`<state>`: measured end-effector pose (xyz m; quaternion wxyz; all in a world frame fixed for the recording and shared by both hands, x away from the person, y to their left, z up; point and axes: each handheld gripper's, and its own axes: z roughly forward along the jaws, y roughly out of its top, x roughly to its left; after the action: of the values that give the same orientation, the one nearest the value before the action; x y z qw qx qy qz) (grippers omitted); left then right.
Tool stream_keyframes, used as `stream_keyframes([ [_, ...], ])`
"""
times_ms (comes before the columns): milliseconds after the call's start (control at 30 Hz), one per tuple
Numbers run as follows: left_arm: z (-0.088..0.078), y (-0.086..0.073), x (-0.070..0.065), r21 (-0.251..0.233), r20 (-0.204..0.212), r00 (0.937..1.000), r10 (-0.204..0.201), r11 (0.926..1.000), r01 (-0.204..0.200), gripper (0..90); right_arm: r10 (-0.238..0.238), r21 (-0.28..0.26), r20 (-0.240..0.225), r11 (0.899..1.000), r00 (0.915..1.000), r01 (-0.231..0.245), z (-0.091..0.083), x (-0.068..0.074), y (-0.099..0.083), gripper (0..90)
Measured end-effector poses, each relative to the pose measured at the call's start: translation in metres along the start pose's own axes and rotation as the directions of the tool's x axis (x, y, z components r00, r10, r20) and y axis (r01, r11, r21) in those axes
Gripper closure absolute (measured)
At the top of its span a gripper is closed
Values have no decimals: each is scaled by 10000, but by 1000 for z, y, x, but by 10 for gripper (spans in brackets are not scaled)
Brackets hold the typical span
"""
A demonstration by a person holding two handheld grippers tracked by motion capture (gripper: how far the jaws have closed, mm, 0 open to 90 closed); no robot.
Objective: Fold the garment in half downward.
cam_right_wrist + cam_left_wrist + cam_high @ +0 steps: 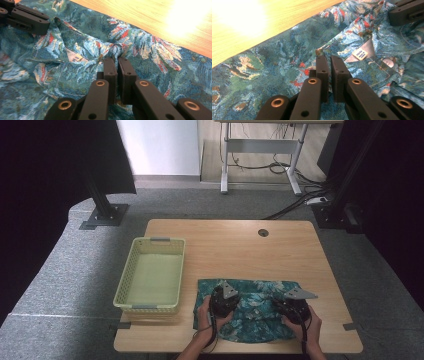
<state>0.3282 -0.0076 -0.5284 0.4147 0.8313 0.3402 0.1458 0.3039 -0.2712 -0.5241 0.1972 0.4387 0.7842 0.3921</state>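
Both grippers (330,60) (117,61) pinching crumpled teal floral shirt (255,307), collar and white label (360,54) up.

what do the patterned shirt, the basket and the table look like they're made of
Shirt: thin woven fabric, matte, printed with blue-green and red leaves; it creases, and shows stitched seams and a label. Basket: probably plastic, pale yellow-green, moulded lattice walls. Table: light wood or wood-look laminate, smooth, visible grain, glare.
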Motion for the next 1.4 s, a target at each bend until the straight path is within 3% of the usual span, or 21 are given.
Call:
stream_keyframes([
  [500, -18, -6, -7, -395, 432, 9991, -7, 9992, 24, 857, 640, -331, -656, 9973, 9958, -663, -20, 1, -9, 854],
  [900, -40, -12, -19, -609, 902, 9958, 161, 9981, -106, 857, 489, -577, -932, 9968, 9944, -545, -50, 18, -16, 854],
  [1233, -49, -28, -28, -397, 1518, 9884, -25, 9992, 87, 857, 793, -343, -1264, 9959, 9888, -842, -59, 25, -35, 854],
  [1400, -44, -39, -32, 31, 1659, 9861, -136, 9999, 132, 855, 854, 29, -1200, 9963, 9891, -857, -59, 28, -44, 852],
])
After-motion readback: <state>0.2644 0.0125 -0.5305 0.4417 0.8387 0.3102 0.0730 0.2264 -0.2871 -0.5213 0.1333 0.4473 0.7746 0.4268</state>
